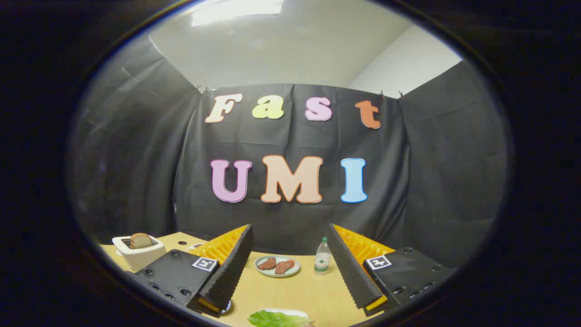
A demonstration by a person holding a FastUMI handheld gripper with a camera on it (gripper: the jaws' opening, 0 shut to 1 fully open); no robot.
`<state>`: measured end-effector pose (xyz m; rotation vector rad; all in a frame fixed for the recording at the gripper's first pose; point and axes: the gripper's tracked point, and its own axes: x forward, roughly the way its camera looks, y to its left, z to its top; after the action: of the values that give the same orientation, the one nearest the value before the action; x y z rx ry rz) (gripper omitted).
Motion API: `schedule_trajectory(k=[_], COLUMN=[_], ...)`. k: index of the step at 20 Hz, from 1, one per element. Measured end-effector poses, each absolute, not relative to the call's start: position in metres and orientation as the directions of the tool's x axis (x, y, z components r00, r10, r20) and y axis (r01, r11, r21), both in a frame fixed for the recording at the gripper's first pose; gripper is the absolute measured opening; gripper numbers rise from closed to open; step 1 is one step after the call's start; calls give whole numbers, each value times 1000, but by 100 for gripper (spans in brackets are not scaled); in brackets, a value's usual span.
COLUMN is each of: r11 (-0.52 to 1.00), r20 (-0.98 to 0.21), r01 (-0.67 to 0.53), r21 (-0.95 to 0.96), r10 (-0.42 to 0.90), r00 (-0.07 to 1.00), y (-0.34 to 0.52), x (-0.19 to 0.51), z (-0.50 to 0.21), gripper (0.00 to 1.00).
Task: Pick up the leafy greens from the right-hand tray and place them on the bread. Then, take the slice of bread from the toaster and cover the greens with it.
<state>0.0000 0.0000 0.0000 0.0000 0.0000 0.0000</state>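
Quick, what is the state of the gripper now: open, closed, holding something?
Gripper: open, fingers spread wide, holding nothing; the leafy greens lie between the fingers, low and untouched.

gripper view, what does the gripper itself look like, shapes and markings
The gripper has two wedge-shaped fingers whose facing surfaces are finely ribbed. Each finger sits on a flat, boxy block with round screw holes and a small square black-and-white tag on top. The outer sides of the fingers show a gridded, honeycomb-like pattern. No cables are visible.
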Motion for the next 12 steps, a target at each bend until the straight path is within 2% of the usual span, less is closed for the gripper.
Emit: schedule_trajectory(k=[12], r11=[1000], r20=[23], r01=[25], r21=[-8], r10=[-25], r00=[999], y=[-9], x=[-13], z=[10], gripper=[100])
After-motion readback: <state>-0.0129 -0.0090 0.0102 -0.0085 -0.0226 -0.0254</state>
